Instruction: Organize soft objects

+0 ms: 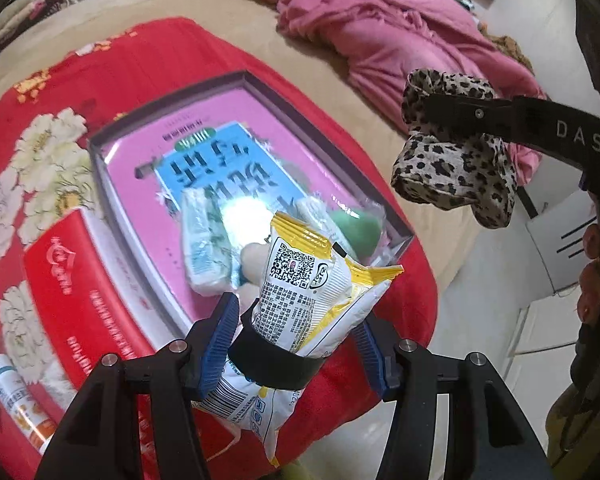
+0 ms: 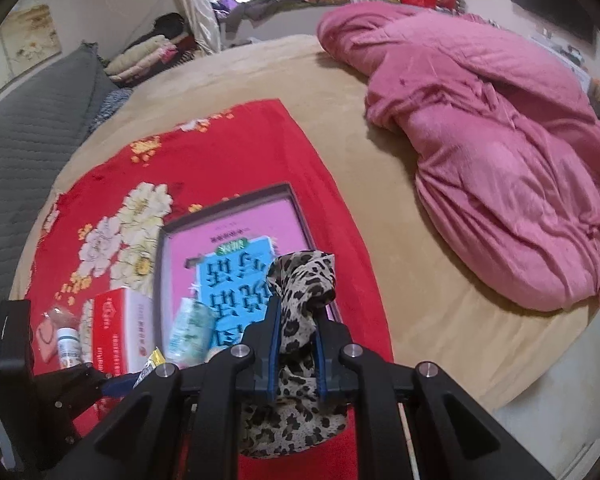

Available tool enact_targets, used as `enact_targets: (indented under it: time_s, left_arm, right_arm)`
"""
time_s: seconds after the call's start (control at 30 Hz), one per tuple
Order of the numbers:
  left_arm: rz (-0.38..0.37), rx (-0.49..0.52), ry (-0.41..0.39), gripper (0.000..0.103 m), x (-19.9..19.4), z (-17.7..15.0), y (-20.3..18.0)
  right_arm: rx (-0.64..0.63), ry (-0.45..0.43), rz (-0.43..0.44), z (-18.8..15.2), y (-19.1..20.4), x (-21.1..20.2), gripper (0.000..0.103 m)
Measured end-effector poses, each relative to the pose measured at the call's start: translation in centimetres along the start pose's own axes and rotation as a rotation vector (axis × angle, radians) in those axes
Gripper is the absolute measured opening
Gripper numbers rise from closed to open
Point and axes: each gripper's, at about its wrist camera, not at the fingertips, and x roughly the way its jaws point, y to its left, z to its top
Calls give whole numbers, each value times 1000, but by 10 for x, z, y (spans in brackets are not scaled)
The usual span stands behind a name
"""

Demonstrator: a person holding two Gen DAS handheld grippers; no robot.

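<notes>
My left gripper [image 1: 296, 336] is shut on a yellow and white snack packet [image 1: 304, 304] and holds it above the near end of an open pink-lined box [image 1: 108, 184]. In the box lie tissue packs [image 1: 208, 240], a green soft item [image 1: 360, 228] and a blue printed sheet. My right gripper [image 2: 298, 322] is shut on a leopard-print cloth [image 2: 304, 288] and holds it over the box's near right corner [image 2: 292, 196]. That cloth also shows in the left wrist view [image 1: 452, 160], up at the right.
The box sits on a red floral cloth [image 2: 220, 148] spread on a beige bed. A red carton [image 1: 80, 292] and a small white bottle [image 1: 16, 400] lie left of the box. A crumpled pink quilt [image 2: 480, 140] fills the bed's right side.
</notes>
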Motion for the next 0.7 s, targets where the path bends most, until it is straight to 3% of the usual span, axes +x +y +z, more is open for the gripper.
enact_targets:
  time_s: [0.43,0.7]
  left_arm:
    - [84,32,91,58,46,12,10]
    - [115,-2,70,58,43,18,24]
  right_arm:
    - [-15,103,-39,-4,-7,55,14]
    - [-62,161,-43,2,11,89,14]
